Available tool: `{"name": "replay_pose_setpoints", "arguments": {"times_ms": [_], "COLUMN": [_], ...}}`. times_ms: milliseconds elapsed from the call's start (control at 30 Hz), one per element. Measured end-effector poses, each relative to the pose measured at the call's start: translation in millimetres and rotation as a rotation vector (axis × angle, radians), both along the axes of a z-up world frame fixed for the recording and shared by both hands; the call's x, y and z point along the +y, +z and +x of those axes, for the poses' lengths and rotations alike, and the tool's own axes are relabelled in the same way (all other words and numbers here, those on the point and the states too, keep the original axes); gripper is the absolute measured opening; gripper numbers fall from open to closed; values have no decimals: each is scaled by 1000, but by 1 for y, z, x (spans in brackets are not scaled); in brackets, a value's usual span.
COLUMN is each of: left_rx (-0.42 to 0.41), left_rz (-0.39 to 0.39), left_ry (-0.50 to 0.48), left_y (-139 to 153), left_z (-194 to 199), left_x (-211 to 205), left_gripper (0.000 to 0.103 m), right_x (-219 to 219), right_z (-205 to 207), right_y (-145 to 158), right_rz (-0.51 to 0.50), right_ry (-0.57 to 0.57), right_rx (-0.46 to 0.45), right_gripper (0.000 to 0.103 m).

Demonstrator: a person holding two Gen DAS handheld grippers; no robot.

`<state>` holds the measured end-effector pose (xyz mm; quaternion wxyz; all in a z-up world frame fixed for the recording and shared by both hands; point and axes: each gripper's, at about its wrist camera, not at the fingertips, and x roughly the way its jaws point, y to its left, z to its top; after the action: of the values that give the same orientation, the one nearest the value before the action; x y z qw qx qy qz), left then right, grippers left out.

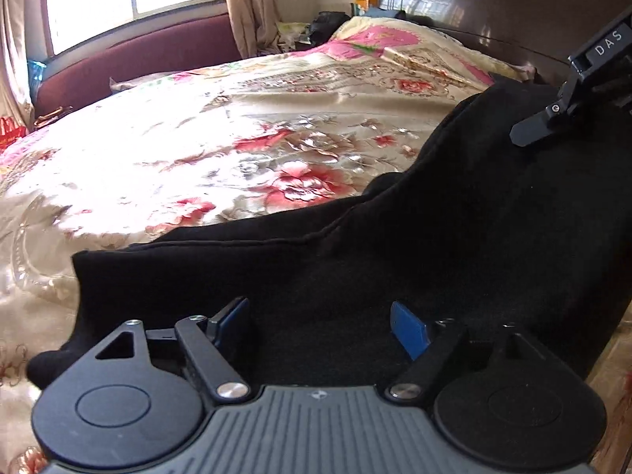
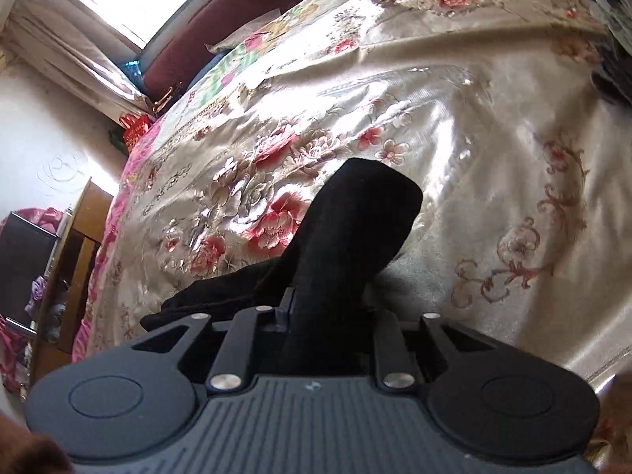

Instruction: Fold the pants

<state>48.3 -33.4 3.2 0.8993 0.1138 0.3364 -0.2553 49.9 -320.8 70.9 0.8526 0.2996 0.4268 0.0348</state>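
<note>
While the pants (image 1: 454,237) hang lifted over the bed's (image 1: 197,138) near edge, my left gripper (image 1: 320,328) sits wide open with black cloth lying between its fingers, ungripped. My right gripper (image 2: 328,316) is clamped on a bunched fold.

Your right gripper (image 2: 328,316) has its fingertips buried in the black pants (image 2: 347,229), so you cannot see how the jaws stand. In the left wrist view, the pants (image 1: 454,237) run off the right edge, and the other gripper (image 1: 553,118) is cut off there.
</note>
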Motion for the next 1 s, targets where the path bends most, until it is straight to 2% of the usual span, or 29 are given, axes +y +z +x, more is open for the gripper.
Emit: {"name": "replay_pose_setpoints", "arguments": {"times_ms": [133, 267, 367, 467, 567, 600, 667, 700, 767, 867, 1000], "left_rx": [-10, -32, -23, -18, -27, -33, -23, -7, 14, 8, -13], "left_rz": [-46, -54, -66, -108, -137, -131, -101, -117, -161, -199, -179], "left_ry": [36, 59, 100, 131, 142, 157, 196, 208, 225, 247, 280], "left_y": [1, 5, 1, 1, 1, -1, -7, -9, -8, -4, 0], "left_z": [0, -1, 3, 2, -5, -8, -10, -8, -8, -12, -22], "left_x": [23, 42, 60, 81, 96, 103, 111, 115, 124, 136, 150], "left_gripper": [93, 93, 93, 93, 93, 93, 95, 95, 95, 95, 95], "right_x": [48, 112, 165, 222, 266, 275, 282, 283, 281, 262, 227], "right_z": [8, 24, 39, 49, 52, 51, 47, 45, 36, 21, 5], "right_y": [31, 45, 36, 12, -17, -26, -32, -34, -28, -13, 2], "right_rz": [-92, -213, -292, -409, -502, -520, -494, -490, -466, -420, -313], "right_ry": [49, 118, 204, 299, 350, 356, 343, 342, 362, 381, 398], "right_rx": [-9, -37, -44, -30, 28, 41, 33, 26, 9, -23, -38], "right_gripper": [24, 26, 27, 31, 40, 46, 52, 57, 58, 62, 67]}}
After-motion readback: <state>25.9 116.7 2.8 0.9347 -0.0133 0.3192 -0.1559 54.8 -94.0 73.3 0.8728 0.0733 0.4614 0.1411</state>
